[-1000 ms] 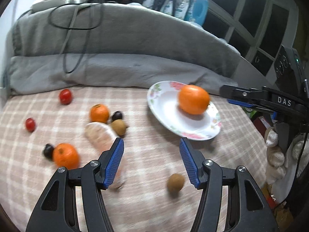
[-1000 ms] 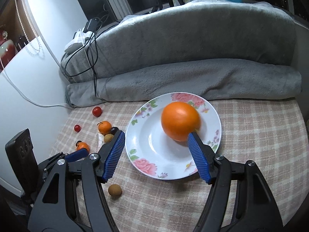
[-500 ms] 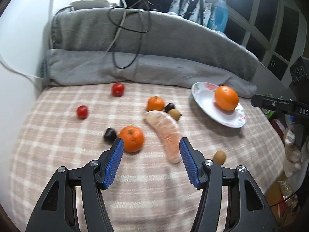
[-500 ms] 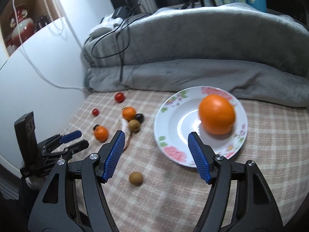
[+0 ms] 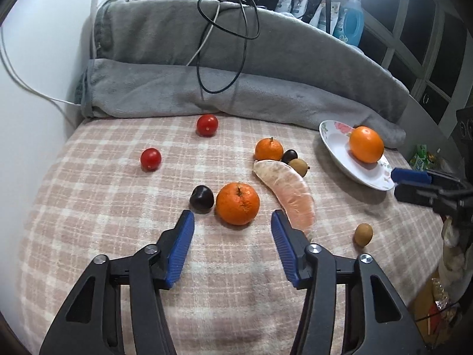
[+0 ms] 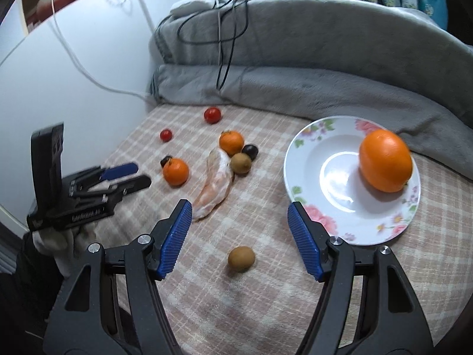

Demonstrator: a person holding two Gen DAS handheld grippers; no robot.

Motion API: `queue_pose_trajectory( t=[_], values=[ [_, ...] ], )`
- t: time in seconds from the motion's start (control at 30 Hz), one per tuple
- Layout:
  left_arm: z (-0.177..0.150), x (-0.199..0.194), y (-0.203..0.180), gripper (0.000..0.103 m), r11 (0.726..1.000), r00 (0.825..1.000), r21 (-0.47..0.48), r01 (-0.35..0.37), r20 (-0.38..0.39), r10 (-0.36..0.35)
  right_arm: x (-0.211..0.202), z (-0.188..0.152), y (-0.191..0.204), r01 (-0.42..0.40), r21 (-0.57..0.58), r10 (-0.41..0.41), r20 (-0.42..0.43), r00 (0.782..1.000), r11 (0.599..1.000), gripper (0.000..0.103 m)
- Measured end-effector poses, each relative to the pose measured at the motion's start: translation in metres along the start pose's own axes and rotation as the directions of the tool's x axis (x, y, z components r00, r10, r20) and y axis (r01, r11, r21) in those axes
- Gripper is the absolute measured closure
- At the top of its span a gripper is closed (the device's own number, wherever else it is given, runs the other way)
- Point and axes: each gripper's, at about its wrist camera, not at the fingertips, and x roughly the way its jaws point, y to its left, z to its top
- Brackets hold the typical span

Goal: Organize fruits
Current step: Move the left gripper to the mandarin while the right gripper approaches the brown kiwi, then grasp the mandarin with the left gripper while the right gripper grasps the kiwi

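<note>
My left gripper (image 5: 232,222) is open and empty, just short of a mandarin (image 5: 237,203) with a dark plum (image 5: 201,198) at its left. A peeled pomelo segment (image 5: 291,190) lies right of it. A large orange (image 6: 385,164) sits on the flowered white plate (image 6: 331,159). My right gripper (image 6: 238,211) is open and empty above a small brown kiwi (image 6: 241,259), with the plate at its right. A second mandarin (image 6: 231,141), a dark plum (image 6: 250,151) and a kiwi (image 6: 241,163) cluster beyond the segment. Two red tomatoes (image 5: 207,125) (image 5: 151,159) lie at the far left.
The fruit lies on a pink checked cloth (image 5: 103,207). Rolled grey blankets (image 5: 236,94) with black cables (image 5: 224,29) bound the back. A white wall (image 6: 74,74) stands at the left. The cloth drops off at the right edge (image 5: 425,236).
My left gripper has swung left and closer, so the mandarin now sits just ahead of its open fingers. My right gripper has turned left, so the plate has shifted right and the loose kiwi lies below it.
</note>
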Motion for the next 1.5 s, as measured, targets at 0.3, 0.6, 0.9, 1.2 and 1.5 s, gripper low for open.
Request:
queue_pose_trajectory(
  t=[0.3, 0.6, 0.9, 1.2, 1.5],
  values=[
    [0.005, 0.019, 0.0, 0.054, 1.0, 1.0, 0.008, 0.003, -0.027, -0.003, 0.018, -0.025, 0.002, 0.005, -0.005, -0.005, -0.082, 0.997, 1.0, 0.045],
    [0.006, 0.036, -0.001, 0.054, 1.0, 0.998, 0.009, -0.02, -0.056, 0.021, 0.025, -0.041, 0.003, 0.009, -0.006, -0.01, -0.108, 0.994, 1.0, 0.051],
    [0.009, 0.043, -0.007, 0.054, 0.999, 0.998, 0.027, -0.032, -0.054, 0.034, 0.031, -0.04, 0.005, 0.01, -0.022, -0.013, -0.117, 0.993, 1.0, 0.058],
    [0.012, 0.048, -0.011, 0.055, 0.998, 0.998, 0.048, -0.033, -0.055, 0.036, 0.04, -0.041, 0.004, 0.02, -0.028, -0.024, -0.135, 0.991, 0.999, 0.064],
    [0.011, 0.052, -0.021, 0.064, 0.992, 0.996, 0.11, -0.069, -0.049, 0.075, 0.041, -0.041, 0.002, 0.027, -0.026, -0.031, -0.146, 0.989, 0.999, 0.072]
  ],
)
